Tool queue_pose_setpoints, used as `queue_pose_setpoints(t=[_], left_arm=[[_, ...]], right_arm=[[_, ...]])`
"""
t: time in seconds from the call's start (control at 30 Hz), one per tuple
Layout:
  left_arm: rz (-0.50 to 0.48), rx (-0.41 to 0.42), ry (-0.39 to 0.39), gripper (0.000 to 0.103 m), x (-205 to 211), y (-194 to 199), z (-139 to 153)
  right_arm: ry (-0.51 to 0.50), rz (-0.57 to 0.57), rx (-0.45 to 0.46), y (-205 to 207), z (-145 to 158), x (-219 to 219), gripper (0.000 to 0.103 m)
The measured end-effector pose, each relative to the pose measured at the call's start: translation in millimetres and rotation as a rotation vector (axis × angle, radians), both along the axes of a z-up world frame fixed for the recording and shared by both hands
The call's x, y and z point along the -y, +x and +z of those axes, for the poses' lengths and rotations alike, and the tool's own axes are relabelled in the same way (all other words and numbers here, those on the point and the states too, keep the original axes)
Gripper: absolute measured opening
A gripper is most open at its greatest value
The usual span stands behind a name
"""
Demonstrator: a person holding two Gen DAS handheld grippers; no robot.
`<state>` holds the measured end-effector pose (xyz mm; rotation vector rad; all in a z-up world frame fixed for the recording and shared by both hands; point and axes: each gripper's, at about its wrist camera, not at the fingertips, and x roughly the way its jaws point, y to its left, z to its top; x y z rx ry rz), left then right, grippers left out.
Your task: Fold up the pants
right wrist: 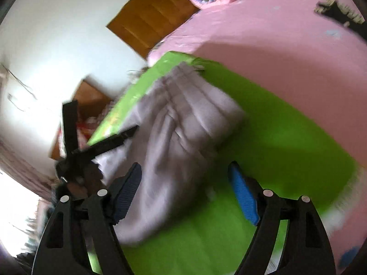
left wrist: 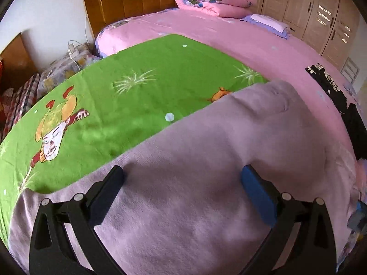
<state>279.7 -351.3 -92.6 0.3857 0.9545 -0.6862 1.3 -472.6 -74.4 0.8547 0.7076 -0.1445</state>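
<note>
Lilac pants [left wrist: 206,160] lie spread on a green cartoon-print sheet [left wrist: 137,73] on the bed. In the left wrist view my left gripper [left wrist: 183,174] hovers just over the cloth, its jaws wide open and nothing pinched between them. The right wrist view is blurred. There the pants [right wrist: 179,119] lie creased across the green sheet [right wrist: 275,133]. My right gripper [right wrist: 183,167] stands open above their near end, and its pads do not press on the fabric. The left gripper [right wrist: 102,117] also shows there at the left, open, at the pants' left edge.
The green sheet lies on a pink bedspread [left wrist: 252,45]. A folded pink quilt [left wrist: 213,0] and a pillow [left wrist: 268,24] sit by the brown headboard [left wrist: 137,0]. A black garment [left wrist: 332,87] lies at the bed's right edge. Patterned bedding and clutter [left wrist: 23,100] are piled beside the bed's left.
</note>
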Motion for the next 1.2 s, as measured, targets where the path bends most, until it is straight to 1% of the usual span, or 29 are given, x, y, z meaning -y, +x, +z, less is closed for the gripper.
queue_pose_setpoints(t=[0.03,0.07,0.13,0.2,0.27,0.33,0.37,0.47,0.53,0.57,0.6,0.67,0.7,0.77,0.8,0.87,0.9,0.93,0.97,1.0,1.03,1.07,1.1,1.17,1.2], left_arm=[[-0.001,0.005,0.005,0.102,0.0,0.3,0.7],[-0.001,0.007,0.007,0.102,-1.1,-1.3,1.5],[0.001,-0.003,-0.006,0.102,-5.7,0.1,1.7],[0.001,-0.005,-0.011,0.102,-5.8,3.3,0.8],[-0.001,-0.007,-0.011,0.102,-7.9,5.6,0.4],[-0.001,-0.009,-0.014,0.102,-2.4,8.8,0.1],[-0.001,-0.01,-0.014,0.102,-1.2,8.7,0.3],[-0.002,-0.009,-0.012,0.102,0.0,8.2,0.5],[-0.002,-0.01,-0.015,0.102,-0.6,8.6,0.3],[-0.002,-0.011,-0.016,0.102,-1.0,8.2,0.8],[-0.002,-0.011,-0.016,0.102,-0.7,8.5,0.5],[-0.002,-0.01,-0.015,0.102,-0.5,8.4,0.4],[-0.002,-0.01,-0.014,0.102,-0.5,7.8,0.9],[-0.002,-0.008,-0.011,0.102,-0.5,7.7,1.0],[-0.003,-0.007,-0.008,0.102,-0.3,7.6,1.4],[-0.004,-0.008,-0.005,0.102,0.4,8.2,2.2],[0.0,-0.028,-0.017,0.1,-3.8,8.5,7.5],[0.009,-0.05,-0.04,0.096,-8.8,8.5,13.6],[0.023,-0.097,-0.126,0.095,-25.0,5.6,33.2],[0.027,-0.103,-0.188,0.097,-38.3,1.9,50.5],[0.033,-0.068,-0.24,0.097,-57.0,-5.1,73.7],[0.049,0.0,-0.252,0.098,-78.8,-13.1,95.4],[0.07,0.049,-0.252,0.099,-99.3,-17.8,108.0],[0.13,0.099,-0.261,0.1,-149.1,-23.6,123.0],[0.19,0.116,-0.248,0.1,-182.8,-26.1,124.8]], right_arm=[[0.024,0.017,0.012,9.4,-2.3,3.5,0.081],[0.029,0.035,0.004,19.6,-1.6,8.2,0.081],[0.047,0.049,-0.006,30.3,5.9,7.2,0.081],[0.084,0.043,0.011,34.7,2.5,16.7,0.078],[0.081,0.065,0.001,35.4,3.7,13.9,0.079],[0.074,0.129,-0.005,40.5,3.9,4.8,0.079],[0.071,0.142,-0.009,43.5,2.1,4.7,0.079],[0.051,0.135,-0.013,46.9,5.6,4.7,0.078],[0.036,0.108,-0.012,54.6,4.9,5.6,0.074],[0.02,0.099,-0.014,61.1,5.5,4.1,0.073],[-0.001,0.102,-0.015,66.2,5.8,1.4,0.07],[-0.009,0.095,-0.014,68.2,3.1,0.0,0.064],[-0.001,0.092,-0.014,66.6,1.4,1.3,0.057],[0.065,0.077,0.002,55.6,-4.3,7.1,0.051],[0.077,0.069,0.007,49.9,-5.8,8.3,0.043],[0.064,0.049,0.005,45.9,-6.9,7.2,0.041],[0.052,0.045,0.002,47.5,-6.3,6.1,0.04],[0.03,0.045,-0.003,49.8,-5.0,4.5,0.04],[0.017,0.046,-0.001,50.3,-5.0,3.7,0.04],[0.024,0.046,0.007,49.4,-6.4,4.8,0.039],[0.048,0.044,0.019,47.3,-8.6,7.6,0.038],[0.053,0.043,0.023,46.9,-10.0,9.0,0.038],[0.046,0.043,0.024,46.7,-9.7,8.7,0.038],[0.034,0.04,0.031,46.7,-9.5,7.2,0.038],[0.028,0.04,0.035,46.6,-9.8,6.9,0.038]])
